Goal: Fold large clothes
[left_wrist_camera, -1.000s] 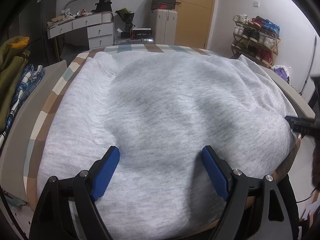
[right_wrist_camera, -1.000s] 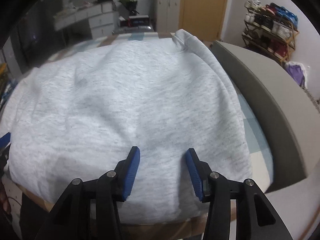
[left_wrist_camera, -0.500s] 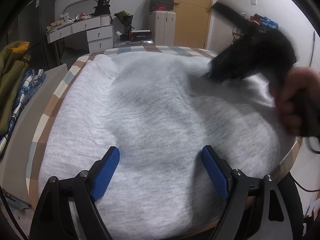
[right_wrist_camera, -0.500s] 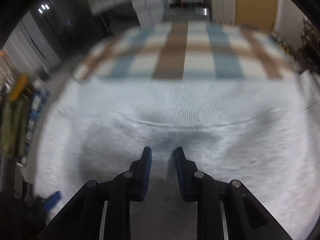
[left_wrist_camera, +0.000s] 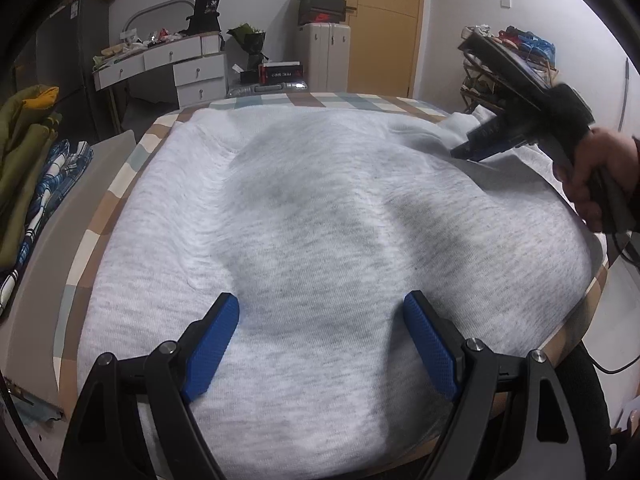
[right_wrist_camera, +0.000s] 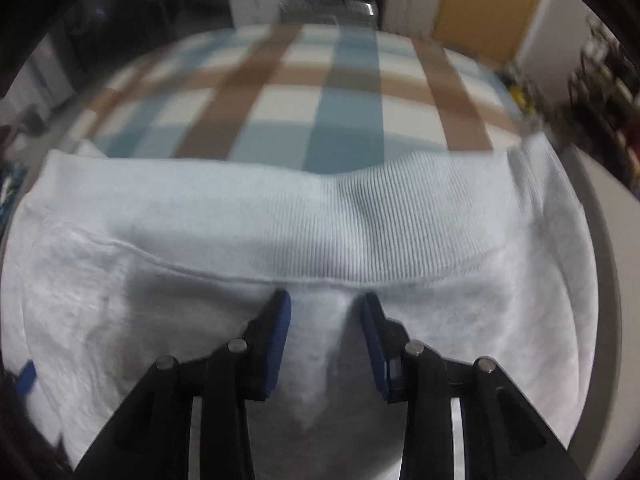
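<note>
Grey sweatshirt [left_wrist_camera: 320,220] is spread flat over the checked bed [right_wrist_camera: 320,92]. Left gripper [left_wrist_camera: 320,344] hangs wide open just above its near edge; right gripper [right_wrist_camera: 325,332] sits partly spread right behind the ribbed hem [right_wrist_camera: 400,236], nothing pinched.

The left black two-finger tool with blue textured pads [left_wrist_camera: 320,340] sits low at the near edge, fingers spread wide with nothing between them. The right black tool with blue pads [right_wrist_camera: 326,332] is out at the far side, tilted down, fingers parted with a moderate gap, also gripping nothing. From the left cam you can see the bare right hand [left_wrist_camera: 600,176] wrapped around its handle.
</note>
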A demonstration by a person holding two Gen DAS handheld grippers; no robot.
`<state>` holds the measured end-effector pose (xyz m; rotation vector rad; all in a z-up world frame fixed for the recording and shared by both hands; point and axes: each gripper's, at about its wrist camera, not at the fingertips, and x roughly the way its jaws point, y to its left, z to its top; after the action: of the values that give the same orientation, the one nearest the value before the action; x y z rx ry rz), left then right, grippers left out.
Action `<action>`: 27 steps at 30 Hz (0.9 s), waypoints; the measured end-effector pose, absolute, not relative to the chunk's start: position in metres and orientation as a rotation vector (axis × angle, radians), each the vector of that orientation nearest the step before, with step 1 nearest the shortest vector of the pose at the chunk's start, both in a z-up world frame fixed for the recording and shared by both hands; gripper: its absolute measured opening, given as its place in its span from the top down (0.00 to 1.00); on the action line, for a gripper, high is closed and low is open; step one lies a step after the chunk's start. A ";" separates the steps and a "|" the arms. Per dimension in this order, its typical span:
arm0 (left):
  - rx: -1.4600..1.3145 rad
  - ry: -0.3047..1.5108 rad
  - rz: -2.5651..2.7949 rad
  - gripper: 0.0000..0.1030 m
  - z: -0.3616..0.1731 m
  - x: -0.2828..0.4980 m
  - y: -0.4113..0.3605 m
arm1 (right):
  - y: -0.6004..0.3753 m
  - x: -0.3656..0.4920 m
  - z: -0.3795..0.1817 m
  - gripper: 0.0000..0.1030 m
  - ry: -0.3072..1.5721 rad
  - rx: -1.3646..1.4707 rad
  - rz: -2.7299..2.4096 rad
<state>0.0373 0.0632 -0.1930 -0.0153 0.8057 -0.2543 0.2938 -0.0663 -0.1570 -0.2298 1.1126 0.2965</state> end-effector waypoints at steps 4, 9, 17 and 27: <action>-0.011 0.794 -0.239 0.21 -0.194 0.035 0.057 | -0.059 0.275 -0.131 0.68 1.084 -0.349 0.282; 0.009 0.754 -0.022 0.20 -0.195 0.032 0.053 | -0.115 0.288 -0.111 0.42 0.908 -0.249 0.085; -0.013 0.726 -0.056 0.18 -0.195 0.032 0.061 | -0.166 0.296 -0.150 0.40 1.114 -0.033 0.184; -0.081 0.731 -0.378 0.18 -0.090 0.070 0.067 | -0.213 0.151 -0.117 0.39 0.812 0.261 0.505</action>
<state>0.0697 0.0672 -0.0899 -0.0806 0.7307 -0.3785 0.1505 -0.2133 -0.1175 0.2606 0.8119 0.5050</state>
